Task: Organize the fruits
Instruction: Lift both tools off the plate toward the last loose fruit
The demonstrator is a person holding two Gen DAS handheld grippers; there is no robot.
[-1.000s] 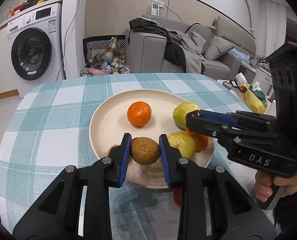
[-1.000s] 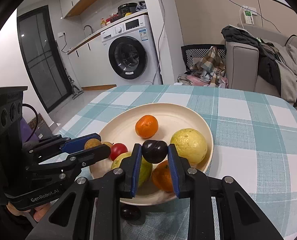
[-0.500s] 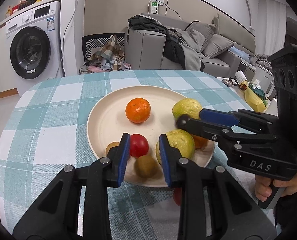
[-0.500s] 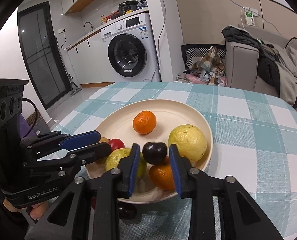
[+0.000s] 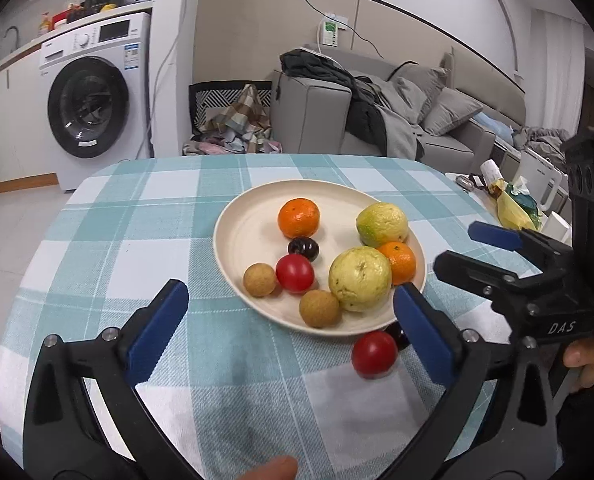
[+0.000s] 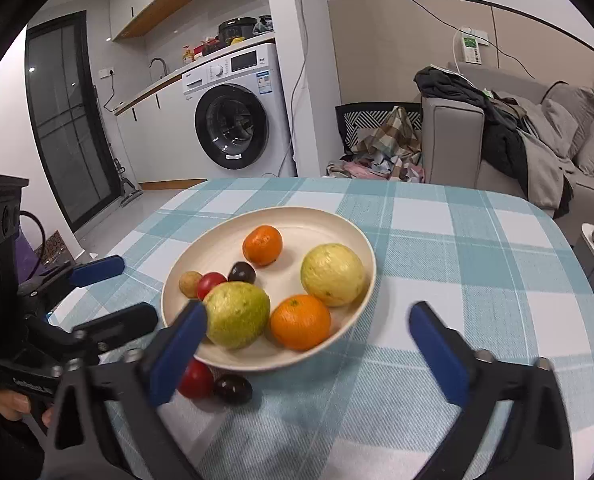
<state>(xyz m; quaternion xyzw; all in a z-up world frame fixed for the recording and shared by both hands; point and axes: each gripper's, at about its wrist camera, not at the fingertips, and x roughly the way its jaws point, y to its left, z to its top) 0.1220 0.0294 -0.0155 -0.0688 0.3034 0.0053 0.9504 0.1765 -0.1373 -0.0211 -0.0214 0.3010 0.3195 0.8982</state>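
A cream plate (image 5: 241, 236) (image 6: 313, 220) on the checked tablecloth holds two oranges (image 5: 299, 218), two yellow-green guavas (image 5: 360, 279), a red tomato (image 5: 295, 273), a dark plum (image 5: 304, 249) and two brown longans (image 5: 319, 308). A second tomato (image 5: 374, 354) (image 6: 195, 378) and a dark plum (image 6: 233, 389) lie on the cloth by the plate's near rim. My left gripper (image 5: 293, 328) is open and empty, drawn back from the plate. My right gripper (image 6: 309, 350) is open and empty, also in the left wrist view (image 5: 469, 252).
The round table's edge (image 5: 97, 172) curves off on the left and far side. A washing machine (image 5: 97, 108), a clothes basket (image 5: 233, 120) and a grey sofa (image 5: 377, 120) stand beyond. A side table with bags (image 5: 513, 204) is at right.
Both grippers opened and pulled back from the plate. The left one let go of a brown longan, the right one of the dark plum; both now lie on the plate.
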